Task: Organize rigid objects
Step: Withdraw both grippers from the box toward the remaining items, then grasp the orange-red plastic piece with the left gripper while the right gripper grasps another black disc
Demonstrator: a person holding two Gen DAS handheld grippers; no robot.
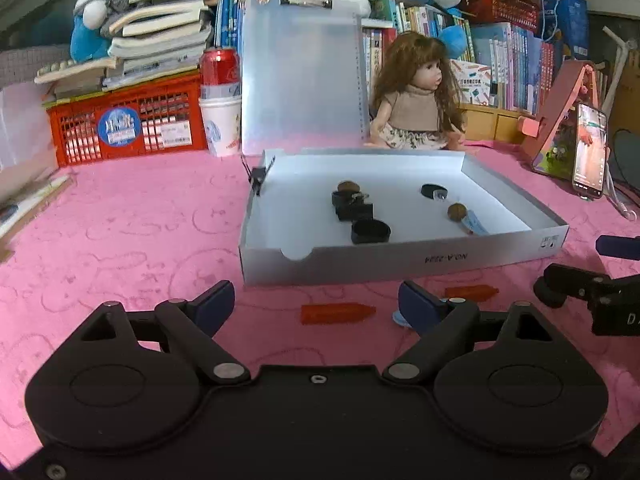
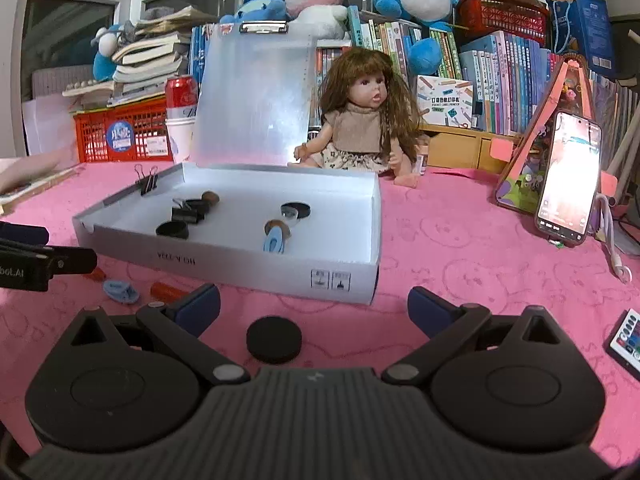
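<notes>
A shallow white box lies on the pink cloth and holds black rings, a black binder clip, two brown walnuts and a light blue clip. My left gripper is open in front of the box, with an orange piece on the cloth between its fingers. A second orange piece lies to the right. My right gripper is open over a black disc, which the pads do not touch. A light blue clip and an orange piece lie to its left.
A doll sits behind the box beside an upright translucent clipboard. A phone leans at the right and a remote lies near the right edge. A red crate, a can and books line the back.
</notes>
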